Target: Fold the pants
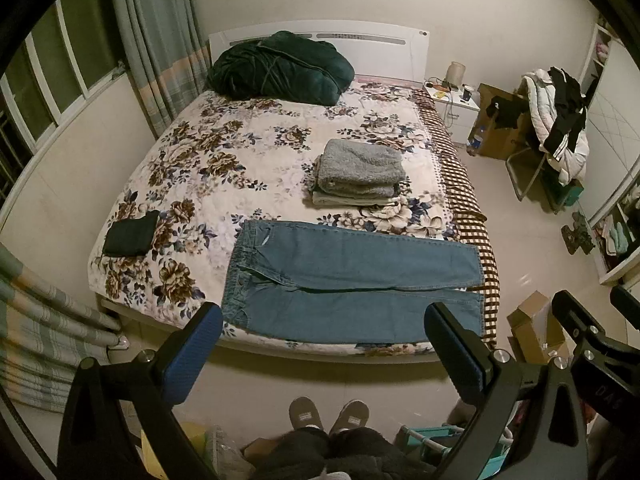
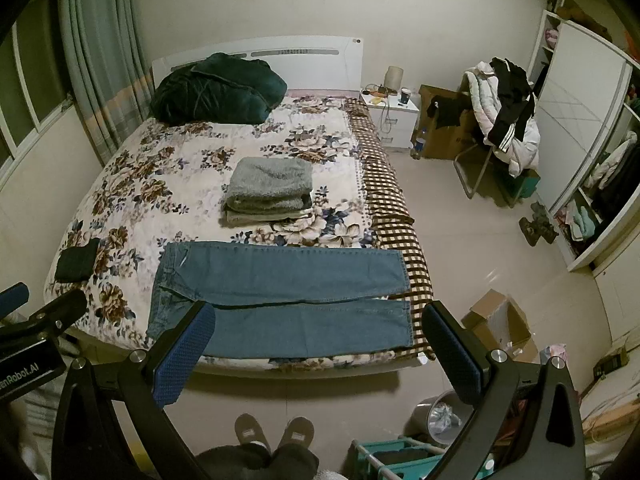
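Blue denim pants (image 1: 352, 280) lie flat, unfolded, legs side by side along the near edge of the floral-quilted bed (image 1: 224, 168). Left tool (image 1: 324, 340) and right tool (image 2: 320, 340) both gape wide, empty, held above the floor short of the bed.

The left gripper's near blue-padded finger (image 1: 192, 354) hides the blue denim pants' (image 1: 352, 280) waist corner; small items on the far white nightstand (image 2: 394, 114) are unreadable.
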`<state>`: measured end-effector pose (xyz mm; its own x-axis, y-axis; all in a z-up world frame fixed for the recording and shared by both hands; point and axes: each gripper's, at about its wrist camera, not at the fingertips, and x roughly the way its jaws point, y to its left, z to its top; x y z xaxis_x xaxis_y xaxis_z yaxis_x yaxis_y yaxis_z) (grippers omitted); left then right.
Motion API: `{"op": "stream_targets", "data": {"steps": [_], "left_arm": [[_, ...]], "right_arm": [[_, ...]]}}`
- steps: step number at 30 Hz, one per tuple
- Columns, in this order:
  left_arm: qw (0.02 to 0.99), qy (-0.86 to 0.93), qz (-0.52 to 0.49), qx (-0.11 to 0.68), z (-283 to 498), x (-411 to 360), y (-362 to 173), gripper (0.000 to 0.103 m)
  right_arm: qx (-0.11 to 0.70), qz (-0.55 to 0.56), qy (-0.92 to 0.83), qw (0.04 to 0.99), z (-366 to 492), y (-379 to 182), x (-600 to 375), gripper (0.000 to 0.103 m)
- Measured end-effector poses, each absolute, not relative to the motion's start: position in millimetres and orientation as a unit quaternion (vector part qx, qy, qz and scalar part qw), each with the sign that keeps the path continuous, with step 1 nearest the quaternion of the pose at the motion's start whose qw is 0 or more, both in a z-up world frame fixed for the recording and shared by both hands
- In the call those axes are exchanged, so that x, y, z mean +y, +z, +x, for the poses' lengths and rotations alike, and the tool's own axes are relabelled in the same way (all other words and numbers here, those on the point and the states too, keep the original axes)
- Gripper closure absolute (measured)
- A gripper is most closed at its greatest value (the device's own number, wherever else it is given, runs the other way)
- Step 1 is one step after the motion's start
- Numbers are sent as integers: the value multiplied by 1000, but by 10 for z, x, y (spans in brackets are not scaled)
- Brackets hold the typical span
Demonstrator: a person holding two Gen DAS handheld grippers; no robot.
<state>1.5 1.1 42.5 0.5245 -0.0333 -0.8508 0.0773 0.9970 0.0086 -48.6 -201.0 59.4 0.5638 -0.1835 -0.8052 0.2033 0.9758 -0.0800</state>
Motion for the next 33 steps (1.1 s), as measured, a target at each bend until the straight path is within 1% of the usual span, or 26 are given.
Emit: {"op": "stream_targets", "data": {"steps": [6,9,15,18,20,26,30,32,33], "left_arm": [[871,-31,17,489,82,6,457,0],[871,-21,15,490,161,-26,411,0],[875,32,13,483,554,2,63,0],[871,59,22,487,901,31,-266,0],[869,67,27,489,991,37,-435,0],[837,94,36,538,1840,56,-1280,0],[810,104,25,577,2493,132,-1891,0],[793,119,16,597,2888,194,-2271,0],[781,128,6,611,3154,254,-2562,0]], "right_arm": [[461,13,-104,881,-469,552,-2072,0],[465,15,-105,879,-404,435,-2177,0],[480,25,-117,869,14,-90,-2458,0],[493,33,-127,860,320,-425,-2614,0],[501,33,-140,853,577,-683,-2711,0],[524,45,-170,833,1510,-1542,-2994,0],[551,85,-207,804,2304,-2337,-3313,0],[563,116,-221,788,2647,-2734,-3495,0],[572,131,-237,774,2841,-2992,-3608,0]]}}
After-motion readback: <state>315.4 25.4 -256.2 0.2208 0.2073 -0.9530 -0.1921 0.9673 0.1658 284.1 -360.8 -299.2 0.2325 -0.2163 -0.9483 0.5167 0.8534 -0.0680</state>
